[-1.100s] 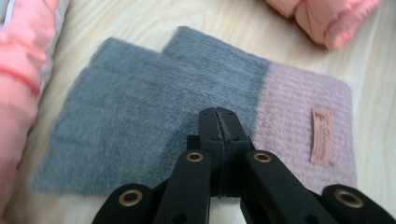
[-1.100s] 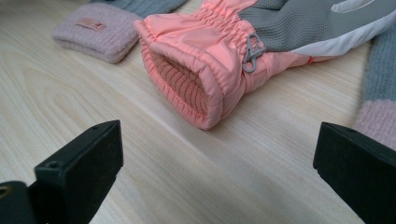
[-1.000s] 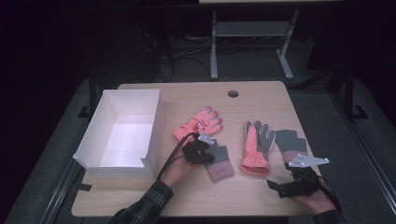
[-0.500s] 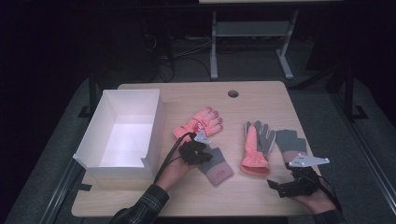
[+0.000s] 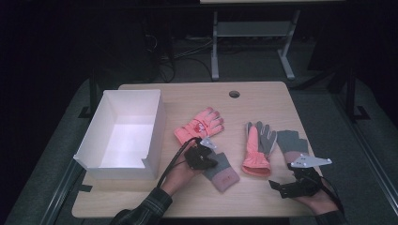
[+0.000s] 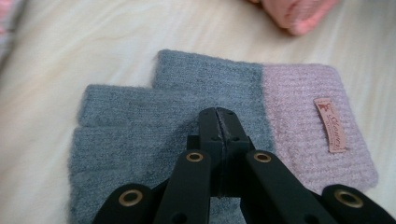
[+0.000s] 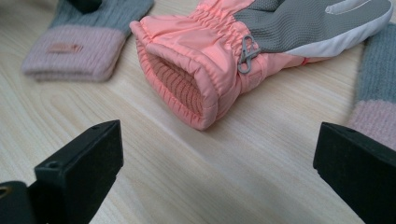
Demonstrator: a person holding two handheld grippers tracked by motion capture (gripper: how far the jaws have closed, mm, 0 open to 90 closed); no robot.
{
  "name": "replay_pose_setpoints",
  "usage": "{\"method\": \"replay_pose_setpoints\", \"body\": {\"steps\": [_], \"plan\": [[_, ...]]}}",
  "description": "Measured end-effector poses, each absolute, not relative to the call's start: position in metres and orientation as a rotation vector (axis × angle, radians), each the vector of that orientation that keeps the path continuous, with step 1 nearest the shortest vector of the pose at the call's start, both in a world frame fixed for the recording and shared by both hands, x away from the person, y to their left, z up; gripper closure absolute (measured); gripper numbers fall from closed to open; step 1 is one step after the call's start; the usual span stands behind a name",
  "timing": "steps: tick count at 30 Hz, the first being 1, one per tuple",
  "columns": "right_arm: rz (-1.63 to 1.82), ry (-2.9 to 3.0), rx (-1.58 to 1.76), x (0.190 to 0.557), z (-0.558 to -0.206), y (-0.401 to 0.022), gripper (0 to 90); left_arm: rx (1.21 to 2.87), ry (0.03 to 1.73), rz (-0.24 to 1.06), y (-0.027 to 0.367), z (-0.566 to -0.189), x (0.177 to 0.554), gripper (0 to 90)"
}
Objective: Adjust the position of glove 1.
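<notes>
Left hand-held gripper (image 6: 218, 116): jaws pressed together, tips pinching the knit of the grey fingerless glove (image 6: 187, 112) on its grey part, just short of the pink cuff.
Right hand-held gripper (image 7: 215, 177): jaws spread wide, nothing between them; rests on the desk (image 5: 263, 91) to the right of the grey fingerless glove, facing the open cuff of a coral-and-grey ski glove (image 7: 243, 51).
Landmark: grey fingerless glove, lying flat on the desk near its front edge.
Change: a second ago this glove lay nearly square to the front edge; now it is swung askew, cuff end pointing toward the front right. The left hand shifted only slightly with it.
Meaning: judged as a secure pinch; the glove follows the gripper, so it looks ready to be lifted or dragged.
White box (image 5: 123, 136): to the left of the landmark glove, open, nothing inside; the likely destination.
Coral glove (image 5: 199, 125): just behind the landmark glove.
Matching grey glove (image 5: 291, 143): well to the right of the landmark glove, beyond the ski glove.
Risk: the pinch takes a thin fold only; the knit may slip.
</notes>
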State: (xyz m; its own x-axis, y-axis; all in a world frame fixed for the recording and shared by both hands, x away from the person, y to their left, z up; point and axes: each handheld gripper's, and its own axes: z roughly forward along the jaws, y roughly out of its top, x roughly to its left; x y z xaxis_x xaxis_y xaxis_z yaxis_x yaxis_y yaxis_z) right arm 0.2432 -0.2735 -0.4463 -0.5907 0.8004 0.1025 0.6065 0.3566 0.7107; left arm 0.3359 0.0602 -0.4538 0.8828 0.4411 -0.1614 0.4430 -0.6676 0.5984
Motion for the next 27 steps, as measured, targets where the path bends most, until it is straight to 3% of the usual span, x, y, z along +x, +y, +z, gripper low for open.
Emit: {"method": "replay_pose_setpoints", "body": {"steps": [14, 17, 27], "plan": [[1.064, 2.364, 1.255, 0.243, -0.446, -0.274, 1.3, 2.387, 0.539, -0.039, 0.039, -0.452, 0.317, 89.6], [1.066, 2.357, 1.255, 0.243, -0.446, -0.275, 1.2, 2.366, 0.535, -0.033, 0.043, -0.449, 0.317, 85.9], [1.062, 2.321, 1.241, 0.242, -0.442, -0.277, 1.2, 2.322, 0.51, 0.028, 0.079, -0.433, 0.309, 44.5]]}}
